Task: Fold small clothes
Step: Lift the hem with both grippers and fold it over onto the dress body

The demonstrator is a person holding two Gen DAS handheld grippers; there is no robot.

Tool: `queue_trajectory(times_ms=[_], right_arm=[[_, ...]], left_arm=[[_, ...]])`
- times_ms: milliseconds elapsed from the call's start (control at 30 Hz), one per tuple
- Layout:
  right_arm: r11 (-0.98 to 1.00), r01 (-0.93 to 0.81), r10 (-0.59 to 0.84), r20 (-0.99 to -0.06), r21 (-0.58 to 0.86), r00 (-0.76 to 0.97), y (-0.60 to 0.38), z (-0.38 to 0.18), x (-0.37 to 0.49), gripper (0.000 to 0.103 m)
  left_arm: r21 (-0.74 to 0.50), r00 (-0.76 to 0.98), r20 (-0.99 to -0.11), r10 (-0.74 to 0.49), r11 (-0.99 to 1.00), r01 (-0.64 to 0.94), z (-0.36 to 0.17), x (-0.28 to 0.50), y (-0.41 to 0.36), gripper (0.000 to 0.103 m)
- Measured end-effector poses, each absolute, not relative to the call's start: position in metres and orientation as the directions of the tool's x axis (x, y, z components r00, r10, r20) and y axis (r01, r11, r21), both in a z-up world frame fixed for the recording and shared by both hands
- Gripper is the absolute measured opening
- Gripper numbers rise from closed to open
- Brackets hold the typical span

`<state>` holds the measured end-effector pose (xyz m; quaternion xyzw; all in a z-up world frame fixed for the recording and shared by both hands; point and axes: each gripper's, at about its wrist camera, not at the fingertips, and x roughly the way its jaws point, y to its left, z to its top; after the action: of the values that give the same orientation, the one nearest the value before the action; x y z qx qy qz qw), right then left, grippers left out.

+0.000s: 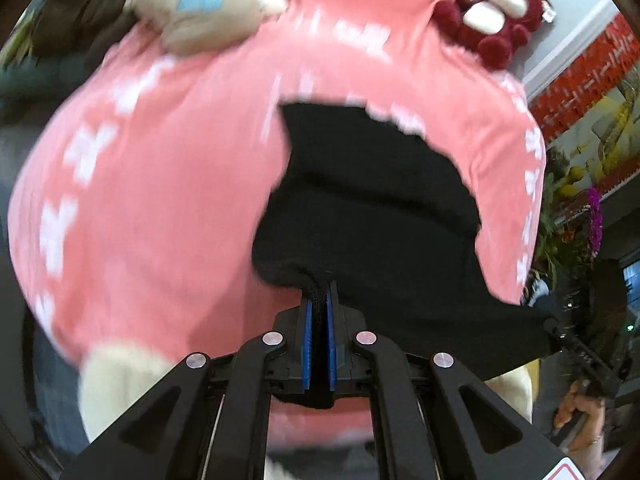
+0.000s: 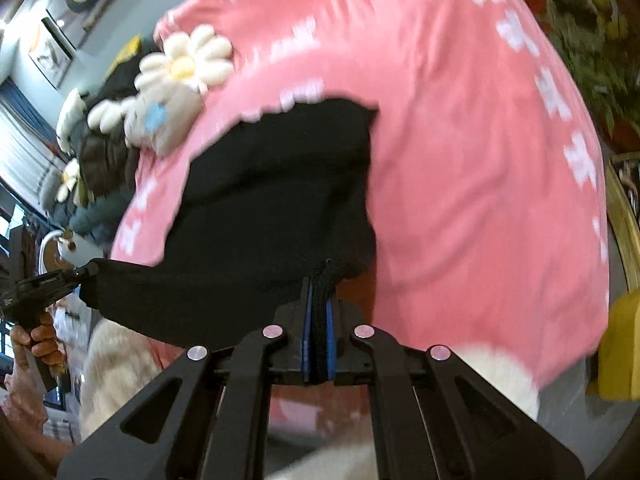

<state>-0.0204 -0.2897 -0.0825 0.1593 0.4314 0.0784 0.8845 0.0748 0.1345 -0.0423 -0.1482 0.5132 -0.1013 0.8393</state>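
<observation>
A small black garment [image 1: 372, 208] hangs stretched between my two grippers above a pink cloth with white marks [image 1: 168, 184]. My left gripper [image 1: 319, 292] is shut on one edge of the garment, the black fabric pinched between its blue pads. My right gripper [image 2: 319, 288] is shut on the opposite edge of the black garment [image 2: 276, 200]. The right gripper shows at the right edge of the left wrist view [image 1: 554, 326], and the left gripper at the left edge of the right wrist view [image 2: 86, 272]. The pink cloth [image 2: 472, 184] lies under the garment.
A beige plush toy with a daisy [image 1: 200, 4] lies at the far left of the pink cloth, also in the right wrist view [image 2: 176, 92]. A dark red plush toy [image 1: 496, 16] sits at the far right. White fluffy fabric [image 1: 116, 384] lies near me. Dark clothes [image 2: 104, 156] are piled at the left.
</observation>
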Motion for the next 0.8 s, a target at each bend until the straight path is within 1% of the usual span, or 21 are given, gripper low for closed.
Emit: queue_trajectory(times_ms=[133, 300, 400, 433, 467, 533, 600, 633, 667, 700, 733, 767, 800], right_arm=[[0.939, -0.037, 0.274, -0.682, 0.341, 0.678, -0.293, -0.058, 0.04, 0.004], [0.949, -0.032, 0.238, -0.649, 0.312, 0.722, -0.297, -0.051, 0.125, 0.004], [0.958, 0.003, 0.196, -0.663, 0.287, 0.722, -0.302, -0.065, 0.187, 0.006], [0.962, 0.022, 0.176, -0.68, 0.272, 0.711, -0.304, -0.074, 0.209, 0.01], [0.966, 0.049, 0.147, -0.694, 0.255, 0.705, -0.306, -0.083, 0.222, 0.011], [0.968, 0.101, 0.099, -0.72, 0.23, 0.687, -0.309, -0.099, 0.246, 0.014], [0.97, 0.118, 0.075, -0.724, 0.213, 0.685, -0.308, -0.106, 0.249, 0.014], [0.969, 0.104, 0.09, -0.71, 0.226, 0.698, -0.308, -0.104, 0.243, 0.014], [0.968, 0.092, 0.101, -0.699, 0.234, 0.708, -0.307, -0.103, 0.237, 0.02], [0.968, 0.082, 0.108, -0.688, 0.237, 0.718, -0.305, -0.102, 0.227, 0.025], [0.967, 0.054, 0.135, -0.679, 0.25, 0.722, -0.302, -0.103, 0.214, 0.028], [0.964, 0.031, 0.162, -0.677, 0.264, 0.718, -0.298, -0.104, 0.205, 0.027], [0.962, 0.002, 0.193, -0.683, 0.274, 0.705, -0.292, -0.11, 0.192, 0.027]], left_arm=[[-0.293, 0.541, -0.793, -0.279, 0.954, 0.063, -0.015, 0.135, 0.12, 0.004], [-0.227, 0.589, -0.775, -0.228, 0.971, 0.077, -0.007, 0.209, 0.106, 0.004], [-0.201, 0.59, -0.784, -0.194, 0.978, 0.054, -0.018, 0.259, 0.097, 0.004], [-0.185, 0.581, -0.796, -0.17, 0.982, 0.033, -0.029, 0.278, 0.093, 0.005], [-0.18, 0.559, -0.814, -0.156, 0.984, 0.013, -0.041, 0.297, 0.091, 0.006], [-0.206, 0.519, -0.842, -0.145, 0.977, -0.061, -0.065, 0.324, 0.092, 0.015], [-0.26, 0.488, -0.858, -0.164, 0.956, -0.137, -0.082, 0.339, 0.099, 0.018], [-0.281, 0.489, -0.856, -0.169, 0.945, -0.165, -0.085, 0.341, 0.104, 0.021], [-0.292, 0.509, -0.844, -0.169, 0.941, -0.172, -0.084, 0.339, 0.108, 0.024], [-0.279, 0.528, -0.835, -0.154, 0.946, -0.166, -0.08, 0.337, 0.109, 0.032], [-0.244, 0.55, -0.826, -0.121, 0.957, -0.155, -0.075, 0.331, 0.11, 0.044], [-0.204, 0.583, -0.808, -0.09, 0.97, -0.133, -0.067, 0.321, 0.11, 0.047], [-0.194, 0.6, -0.795, -0.093, 0.975, -0.105, -0.063, 0.313, 0.11, 0.05]])
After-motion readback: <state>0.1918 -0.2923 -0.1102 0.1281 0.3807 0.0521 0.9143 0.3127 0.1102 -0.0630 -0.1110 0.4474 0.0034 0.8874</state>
